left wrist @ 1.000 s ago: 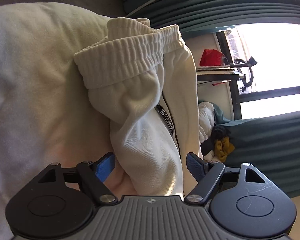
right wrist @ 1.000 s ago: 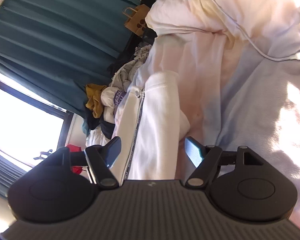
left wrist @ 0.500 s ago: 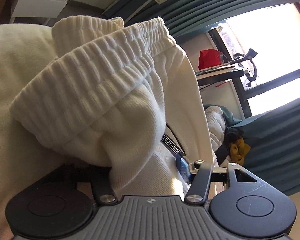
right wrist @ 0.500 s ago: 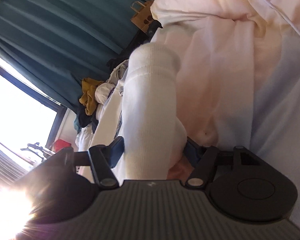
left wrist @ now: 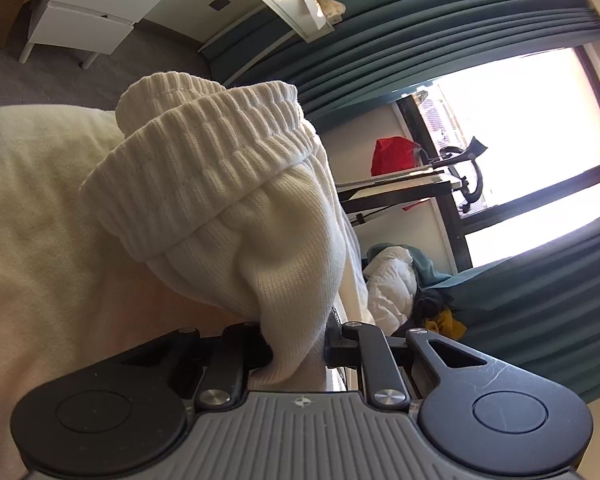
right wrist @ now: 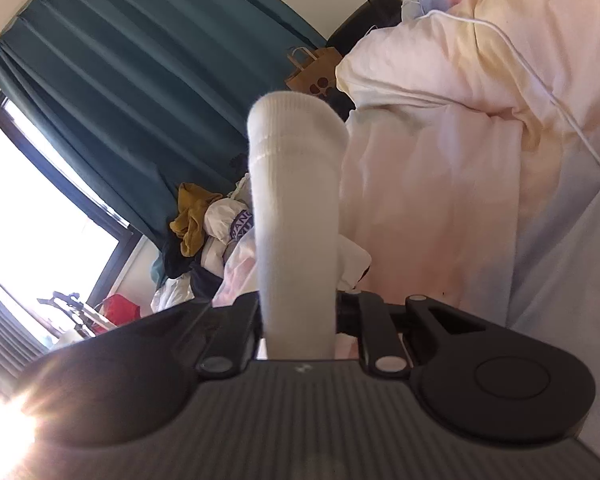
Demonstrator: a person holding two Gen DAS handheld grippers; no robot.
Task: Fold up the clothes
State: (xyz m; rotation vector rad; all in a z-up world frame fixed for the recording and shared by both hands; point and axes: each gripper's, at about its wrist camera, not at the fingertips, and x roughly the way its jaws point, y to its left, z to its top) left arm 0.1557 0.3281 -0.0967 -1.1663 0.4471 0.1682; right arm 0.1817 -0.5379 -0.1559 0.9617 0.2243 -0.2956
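A white knit garment [left wrist: 220,184] with a ribbed elastic band bunches up right in front of my left gripper [left wrist: 296,344]. Its jaws are closing, pinched on a fold of that fabric, which hides the fingertips. In the right wrist view a long white ribbed end of the garment [right wrist: 296,200] stands up from my right gripper [right wrist: 298,312]. Those jaws are closing too and squeeze the fabric between them. Below both lies the pale bed cover [left wrist: 40,240] [right wrist: 440,200].
A heap of mixed clothes [left wrist: 400,284] [right wrist: 204,232] lies by the teal curtains [left wrist: 420,40] under the window. A white drawer unit [left wrist: 88,12] stands on the floor, with a red bag [left wrist: 392,152] on a desk. A white cable [right wrist: 540,92] and a paper bag [right wrist: 316,68] are near the pillow.
Both grippers went from wide open around the garment to pinched on it. The fabric has risen off the bed and fills more of each view.
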